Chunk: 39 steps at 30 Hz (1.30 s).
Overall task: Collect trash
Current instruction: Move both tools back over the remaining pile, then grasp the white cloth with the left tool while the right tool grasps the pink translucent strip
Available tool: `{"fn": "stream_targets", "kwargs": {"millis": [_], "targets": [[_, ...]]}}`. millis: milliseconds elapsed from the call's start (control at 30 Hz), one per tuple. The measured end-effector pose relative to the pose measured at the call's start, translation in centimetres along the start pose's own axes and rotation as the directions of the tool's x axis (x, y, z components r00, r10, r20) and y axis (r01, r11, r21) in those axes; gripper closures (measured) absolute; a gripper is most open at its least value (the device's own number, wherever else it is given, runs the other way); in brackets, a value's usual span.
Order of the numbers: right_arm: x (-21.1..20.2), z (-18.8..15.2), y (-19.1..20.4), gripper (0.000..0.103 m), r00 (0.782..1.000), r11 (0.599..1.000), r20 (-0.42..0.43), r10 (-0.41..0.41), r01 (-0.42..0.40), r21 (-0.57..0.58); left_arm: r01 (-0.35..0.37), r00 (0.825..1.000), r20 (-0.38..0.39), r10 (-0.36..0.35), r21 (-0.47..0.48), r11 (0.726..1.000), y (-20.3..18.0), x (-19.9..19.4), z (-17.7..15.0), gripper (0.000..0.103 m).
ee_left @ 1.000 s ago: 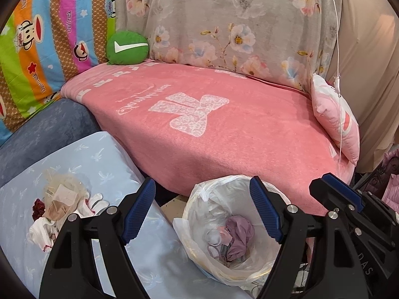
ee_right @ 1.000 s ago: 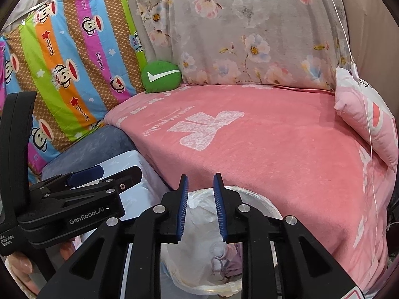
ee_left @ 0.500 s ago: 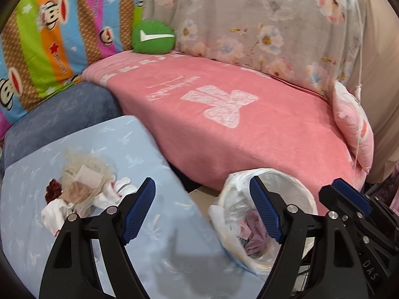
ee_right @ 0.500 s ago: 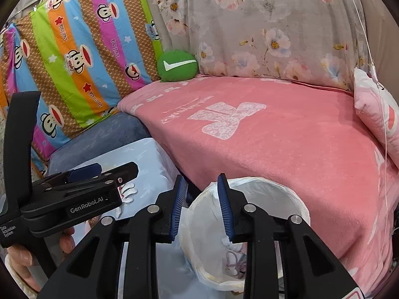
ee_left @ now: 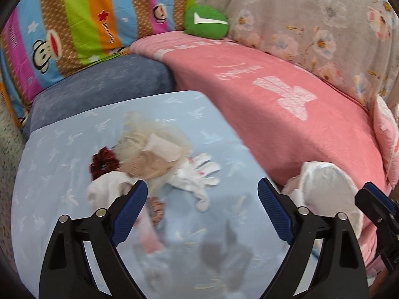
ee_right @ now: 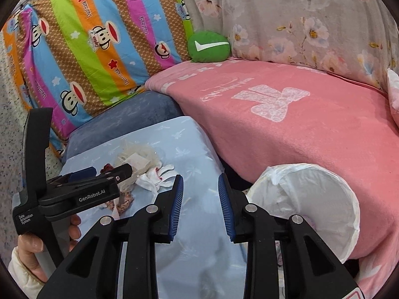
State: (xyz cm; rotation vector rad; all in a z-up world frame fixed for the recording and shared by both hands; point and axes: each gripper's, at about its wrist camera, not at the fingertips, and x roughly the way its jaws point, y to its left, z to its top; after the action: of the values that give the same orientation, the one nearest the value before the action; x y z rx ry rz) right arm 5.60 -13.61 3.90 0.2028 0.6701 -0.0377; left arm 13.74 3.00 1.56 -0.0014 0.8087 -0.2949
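While I hold both tools over the pale blue cloth-covered surface (ee_left: 62,174), my left hand-held gripper (ee_left: 202,211) has its blue-padded jaws spread wide and holds nothing. Just beyond its left fingertip, on that surface, lies the heap of trash: a dark red scrunchie (ee_left: 103,162), a crumpled cream mesh wrapper with a beige paper piece (ee_left: 154,144), a white fabric glove (ee_left: 199,177) and a white rag (ee_left: 107,186). A small patterned scrap (ee_left: 155,206) lies nearer to me on the surface, blurred. Seen from the right wrist, the same heap (ee_right: 142,169) sits towards the far left part of the surface, partly hidden behind the left tool's black body. My right hand-held gripper (ee_right: 200,206) has a narrow gap between its pads and grips nothing. Off the surface's right edge stands the round bin lined with a white plastic bag (ee_right: 324,199), against the pink blanket on the sofa (ee_right: 299,129). A green round cushion (ee_right: 209,47) rests far beyond the surface.
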Motion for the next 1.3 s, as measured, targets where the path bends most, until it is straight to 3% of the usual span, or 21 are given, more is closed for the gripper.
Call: {"fn": "stream_targets", "kwargs": {"millis": [400, 733, 900, 1300], "targets": [[5.9, -2.6, 8.6, 0.074, 0.985, 0.991, -0.129, 0.112, -0.12, -0.062, -0.107, 0.993, -0.058, 0.1, -0.133, 0.985, 9.9, 1.7, -1.8, 0.016], [10.5, -4.1, 12.6, 0.074, 0.967, 0.984, -0.212, 0.142, -0.16, -0.073, -0.082, 0.993, -0.093, 0.067, -0.171, 0.982, 13.2, 3.6, -2.5, 0.021], [12.5, -4.9, 13.9, 0.074, 0.955, 0.982, -0.252, 0.154, -0.177, -0.07, -0.047, 0.994, -0.11, 0.028, -0.179, 0.983, 13.8, 4.6, -2.5, 0.033], [16.3, -6.7, 15.5, 0.077, 0.929, 0.977, -0.332, 0.165, -0.199, -0.072, 0.022, 0.992, -0.117, -0.042, -0.174, 0.985, 13.8, 5.5, -2.6, 0.085]]}}
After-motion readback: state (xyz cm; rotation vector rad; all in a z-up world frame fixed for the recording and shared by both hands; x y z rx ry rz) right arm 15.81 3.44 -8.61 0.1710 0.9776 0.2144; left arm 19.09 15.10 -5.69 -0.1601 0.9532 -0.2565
